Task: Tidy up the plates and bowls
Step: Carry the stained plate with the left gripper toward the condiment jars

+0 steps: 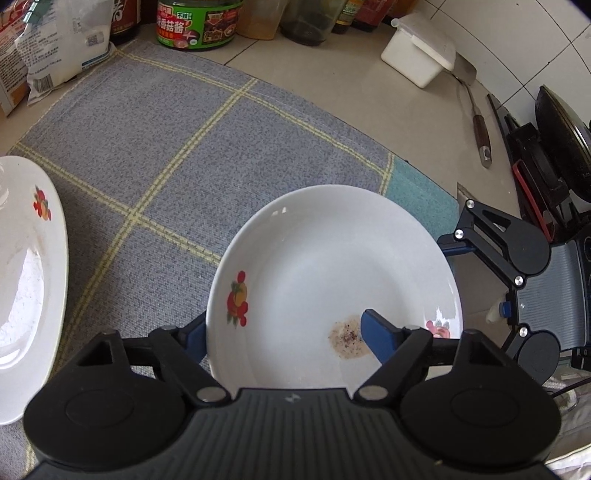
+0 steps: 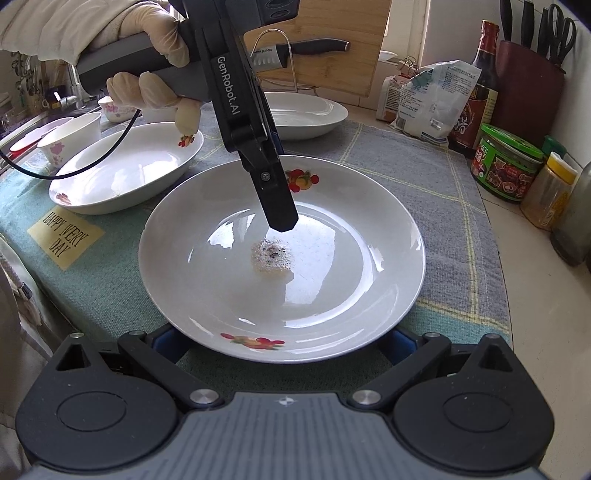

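Plate with a food spot sits on the cloth, its rim pinched by the left gripper to lift and stack it, while the right gripper waits spread wide at its near edge.

Left gripper side: we read "GenRobot.AI" in white.
Yellow patch on the cloth: we read "HAPPY EVERY DAY".
Knife blade: we read "SUPOR".
Green-labelled jar: we see Chinese characters, too small for us to read reliably.
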The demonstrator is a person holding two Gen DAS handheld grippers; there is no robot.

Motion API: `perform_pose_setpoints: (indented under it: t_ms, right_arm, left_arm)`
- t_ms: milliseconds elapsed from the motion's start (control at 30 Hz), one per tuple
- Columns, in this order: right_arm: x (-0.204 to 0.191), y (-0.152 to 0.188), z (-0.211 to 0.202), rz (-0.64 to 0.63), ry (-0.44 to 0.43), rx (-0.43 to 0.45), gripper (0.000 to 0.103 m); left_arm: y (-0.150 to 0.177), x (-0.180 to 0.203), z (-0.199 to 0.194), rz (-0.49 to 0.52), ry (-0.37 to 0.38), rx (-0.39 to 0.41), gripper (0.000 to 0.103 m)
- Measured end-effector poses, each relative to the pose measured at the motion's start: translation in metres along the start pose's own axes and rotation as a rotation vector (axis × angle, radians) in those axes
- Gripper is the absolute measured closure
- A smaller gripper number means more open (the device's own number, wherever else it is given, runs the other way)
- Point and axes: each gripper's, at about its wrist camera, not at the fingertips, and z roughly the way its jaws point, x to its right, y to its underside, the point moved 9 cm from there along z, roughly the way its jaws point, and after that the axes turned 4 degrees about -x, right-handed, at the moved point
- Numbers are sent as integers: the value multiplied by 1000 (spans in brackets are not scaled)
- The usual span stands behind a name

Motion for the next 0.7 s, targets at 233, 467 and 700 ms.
perform_pose_setpoints:
  t_ms: [233, 467, 700]
  right_arm:
    - [1, -2, 1, 4, 4, -15, 0]
    - [-1, -1, 0, -1, 9, -31, 0]
    - [1, -5, -3, -2, -6, -38, 0]
  left_arm:
    - [-3, -1, 1, -2, 33, -44, 21]
    - [-1, 0, 1, -11, 39, -51, 21]
    - [-1, 1, -2, -29, 39, -42, 21]
